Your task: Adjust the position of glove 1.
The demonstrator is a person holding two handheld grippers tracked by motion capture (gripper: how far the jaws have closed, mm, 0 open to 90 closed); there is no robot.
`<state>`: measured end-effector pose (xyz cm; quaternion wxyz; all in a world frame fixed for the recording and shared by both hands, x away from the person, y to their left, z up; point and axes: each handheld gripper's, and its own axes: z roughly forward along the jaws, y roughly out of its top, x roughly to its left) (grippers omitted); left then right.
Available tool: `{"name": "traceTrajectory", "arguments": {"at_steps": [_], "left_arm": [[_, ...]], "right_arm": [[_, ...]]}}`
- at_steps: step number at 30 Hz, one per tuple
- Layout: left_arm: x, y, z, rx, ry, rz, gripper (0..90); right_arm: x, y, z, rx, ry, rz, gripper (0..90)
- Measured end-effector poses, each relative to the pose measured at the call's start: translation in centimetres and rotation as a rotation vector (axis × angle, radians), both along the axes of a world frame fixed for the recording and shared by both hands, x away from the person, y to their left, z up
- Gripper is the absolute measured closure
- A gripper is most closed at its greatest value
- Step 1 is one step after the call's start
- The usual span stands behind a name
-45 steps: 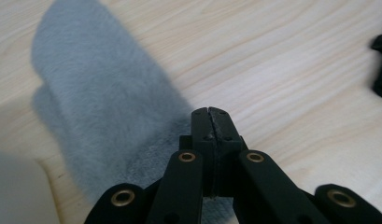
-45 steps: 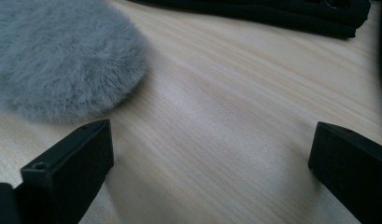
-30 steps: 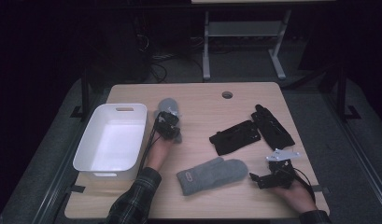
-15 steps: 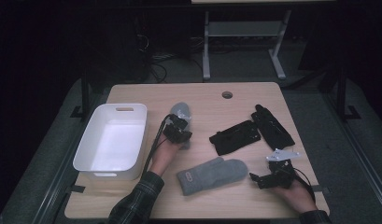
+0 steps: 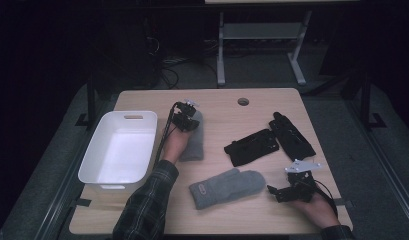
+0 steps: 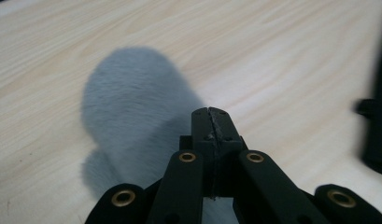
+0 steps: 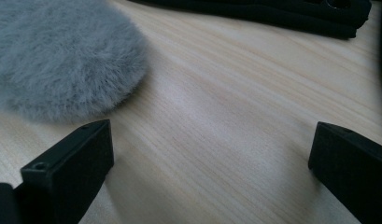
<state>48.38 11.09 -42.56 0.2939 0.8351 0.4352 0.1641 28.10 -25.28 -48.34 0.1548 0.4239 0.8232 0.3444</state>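
The wooden table (image 5: 217, 100) carries a white plastic bin (image 5: 133, 116) at about 9 o'clock. Right of it, toward 11 o'clock from the table's middle, one grey fleece mitten (image 5: 193, 145) lies flat, fingertip end pointing to 12. Its mate, the second grey mitten (image 5: 227, 187), lies at 6 o'clock, and two black gloves (image 5: 252, 147) (image 5: 292, 136) lie at 3 o'clock.

The left gripper (image 5: 186, 119) sits over the far end of the first mitten with its jaws pressed fully together. In the left gripper view no cloth is visible between the tips (image 6: 210, 114), and the mitten (image 6: 132, 98) spreads out beyond them at 10 o'clock. The right gripper (image 5: 274, 191) rests at 4 o'clock with its jaws spread wide over bare wood, the second mitten just beside it at 9.

The step in hand looks like picking up the first mitten, likely for the bin. To do it well, the left jaws should open, drop onto the thick fleece body rather than its edge, and pinch both layers before lifting, so the mitten doesn't slide or unfold on the way to 9 o'clock.
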Motion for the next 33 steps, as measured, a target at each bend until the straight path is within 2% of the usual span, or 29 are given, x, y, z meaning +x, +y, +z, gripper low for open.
{"name": "traceTrajectory", "arguments": {"at_steps": [1,4,5,6,10,17,18,20,24,26,29,33], "left_arm": [[0.3,0.1,-0.3,-0.001,0.003,0.008,89.4],[1.0,0.1,-1.4,-0.005,0.046,0.006,89.4],[1.0,0.1,-1.4,-0.005,0.046,0.006,89.4],[1.1,-0.3,-2.0,-0.004,0.062,-0.013,89.5],[0.8,-1.4,-2.2,-0.013,0.056,-0.055,89.5],[-0.4,-3.6,-2.1,-0.017,0.074,-0.165,89.4],[-0.4,-3.6,-2.1,-0.017,0.074,-0.165,89.4],[-1.1,-4.6,-2.0,-0.023,0.073,-0.211,89.4],[-2.2,-5.9,-1.9,0.005,0.070,-0.270,89.4],[-2.5,-6.3,-1.7,0.009,0.063,-0.284,89.4],[-2.6,-6.1,-1.1,0.000,0.059,-0.293,89.4],[-2.7,-5.0,0.0,-0.050,0.036,-0.275,89.3]], "right_arm": [[0.0,0.0,0.0,0.000,0.000,0.000,0.0],[0.0,0.0,0.0,0.000,0.000,0.001,0.0],[0.0,0.0,0.0,0.000,0.000,0.001,0.0],[0.0,0.0,0.0,0.000,0.000,0.001,0.0],[0.0,0.0,0.0,0.000,0.000,0.000,0.0],[0.0,0.0,0.0,-0.001,0.000,0.002,0.0],[0.0,0.0,0.0,-0.001,0.000,0.002,0.0],[0.0,0.0,0.0,-0.001,0.000,0.002,0.0],[0.0,0.0,0.0,-0.002,0.000,0.003,0.0],[0.0,0.0,0.0,-0.002,0.000,0.003,0.0],[0.0,0.0,0.0,-0.001,0.001,0.003,0.0],[0.0,0.0,0.0,-0.001,0.002,0.005,0.0]]}}
